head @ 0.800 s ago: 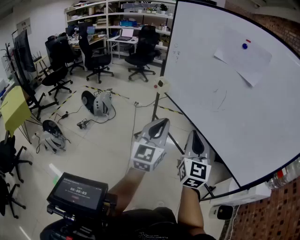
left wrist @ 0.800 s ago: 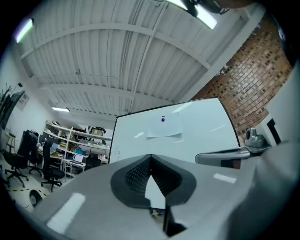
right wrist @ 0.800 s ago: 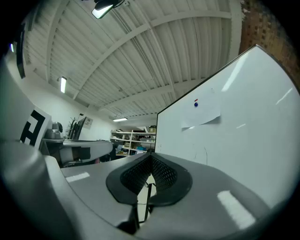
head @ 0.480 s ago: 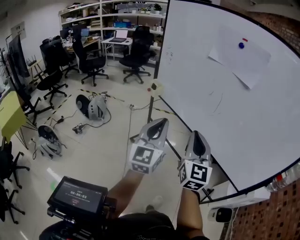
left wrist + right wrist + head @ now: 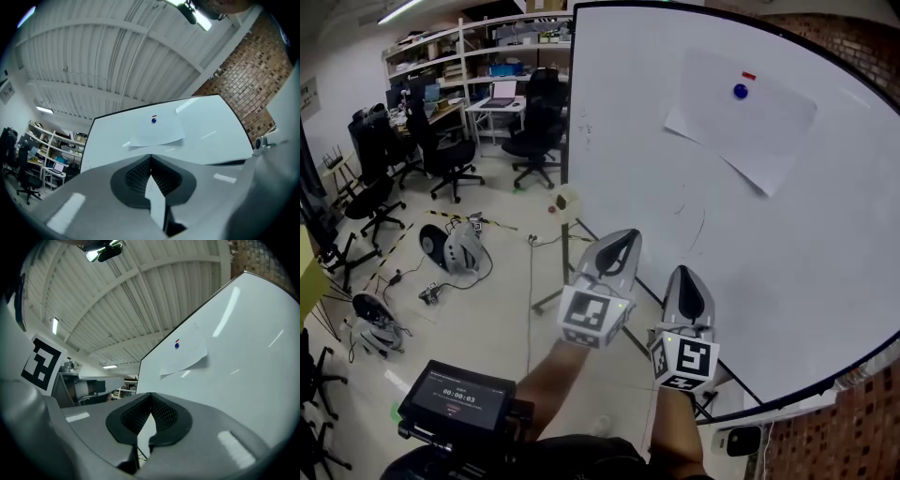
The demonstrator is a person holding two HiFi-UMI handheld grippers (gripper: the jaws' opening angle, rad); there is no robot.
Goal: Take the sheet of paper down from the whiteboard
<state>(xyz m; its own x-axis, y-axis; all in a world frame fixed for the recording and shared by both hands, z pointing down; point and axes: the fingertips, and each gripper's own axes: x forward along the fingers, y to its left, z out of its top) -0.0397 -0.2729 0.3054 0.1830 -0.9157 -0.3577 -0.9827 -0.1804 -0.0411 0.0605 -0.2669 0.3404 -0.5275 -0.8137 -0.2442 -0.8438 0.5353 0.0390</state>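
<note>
The sheet of paper (image 5: 742, 117) is being held against the upper part of the whiteboard (image 5: 628, 141) by a blue magnet (image 5: 741, 91), which is sitting near the sheet's top edge with a small red mark (image 5: 748, 75) just above it. The sheet is hanging tilted. In the left gripper view its lower edge is seen lifting slightly off the board and a shadow is being cast beneath it.

Both grippers are being held side by side, low in front of the board and well apart from the sheet, with their tips angled upward toward it. The left gripper (image 5: 626, 236) is being carried with its jaws pressed together. In its own view the ridged pads (image 5: 140, 173) are meeting along one seam, and nothing is being gripped between them. The right gripper (image 5: 686, 274) is being carried the same way: jaws closed, empty.

A small screen unit (image 5: 457, 398) is being worn or held below the left arm. Behind, office chairs (image 5: 450, 159) and shelves (image 5: 487, 42) are being shown across the room, and a brick wall (image 5: 862, 47) is standing past the board's right edge.
</note>
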